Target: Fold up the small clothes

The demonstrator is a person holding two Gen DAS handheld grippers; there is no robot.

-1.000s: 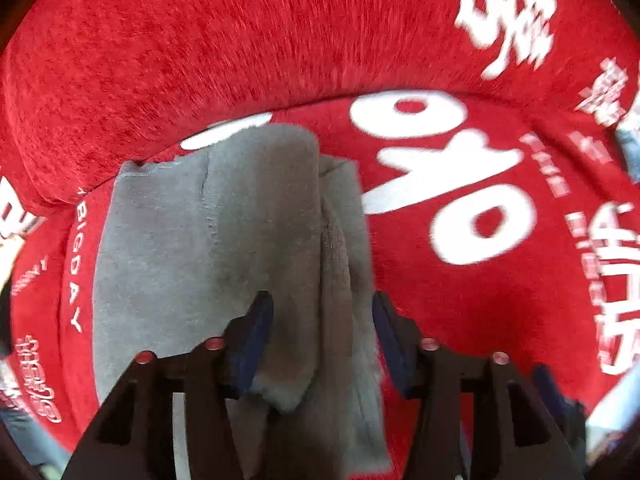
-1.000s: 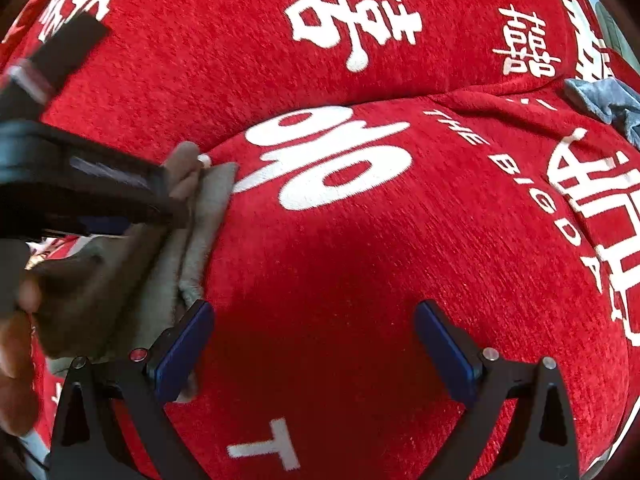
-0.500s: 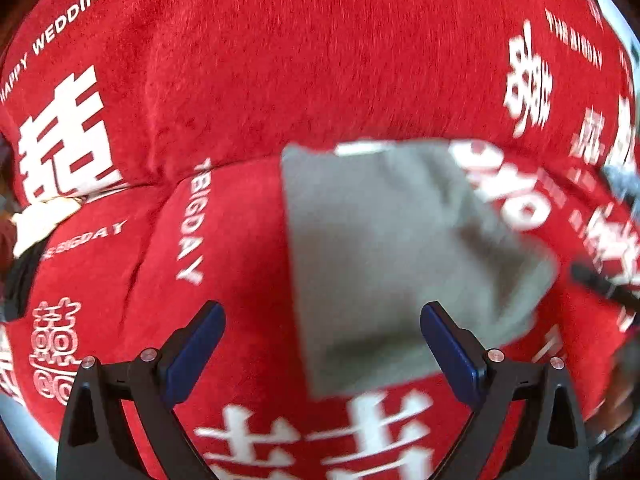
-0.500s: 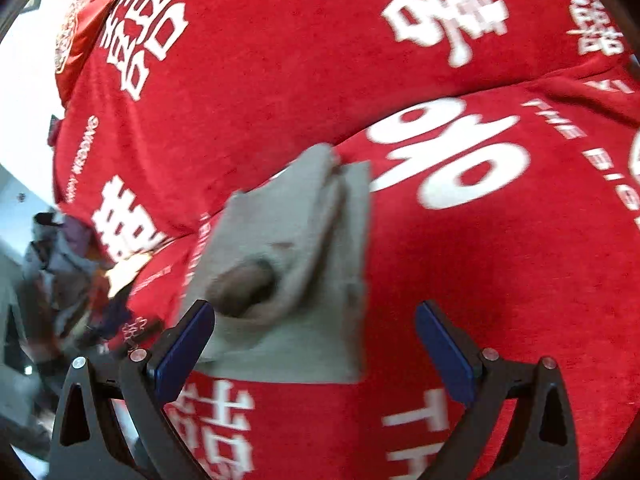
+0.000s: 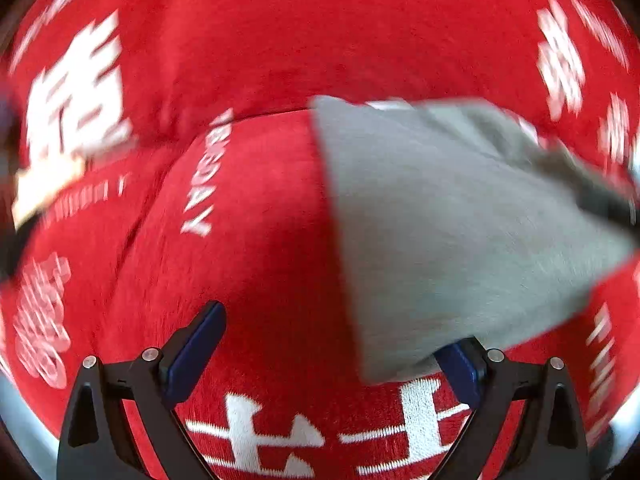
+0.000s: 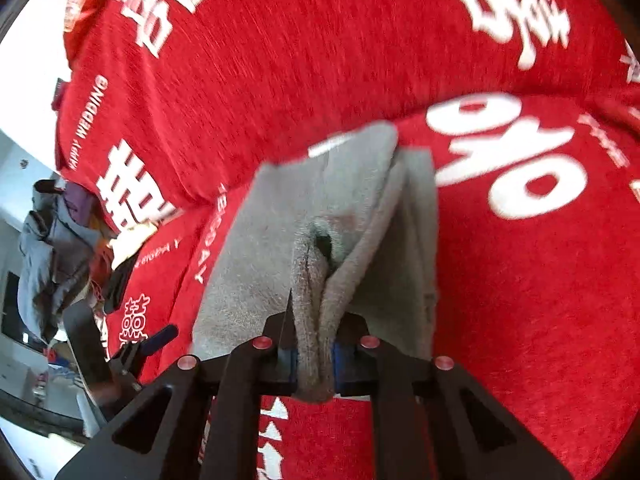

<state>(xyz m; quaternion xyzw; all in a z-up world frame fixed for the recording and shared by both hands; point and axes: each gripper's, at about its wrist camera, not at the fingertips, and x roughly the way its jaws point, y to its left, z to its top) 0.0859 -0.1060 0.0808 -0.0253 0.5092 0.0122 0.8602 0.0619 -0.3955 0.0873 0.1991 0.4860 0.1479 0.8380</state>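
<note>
A red plush sofa cover printed with white characters and lettering [image 5: 280, 60] filled both wrist views, its seat cushion and backrest meeting in a crease behind the work; on the seat lay a small grey knitted garment [image 5: 440, 220], partly folded, one flat panel spread on the cushion and a bunched ridge [image 6: 316, 280] of the same cloth rising toward the right wrist camera; at the far left of the right wrist view, off the sofa's edge, sat a heap of grey and dark clothes [image 6: 44, 256], blurred; the right gripper [image 6: 314, 350] was clamped on the garment's bunched ridge, its blue pads pressed against the cloth from both sides; the left gripper [image 5: 328, 356] stood spread wide and empty above the red seat, its right blue pad [image 5: 456, 368] touching or just under the garment's near corner, its left pad over bare red fabric; the left wrist view was smeared by motion, so finer cloth detail could not be told.
</note>
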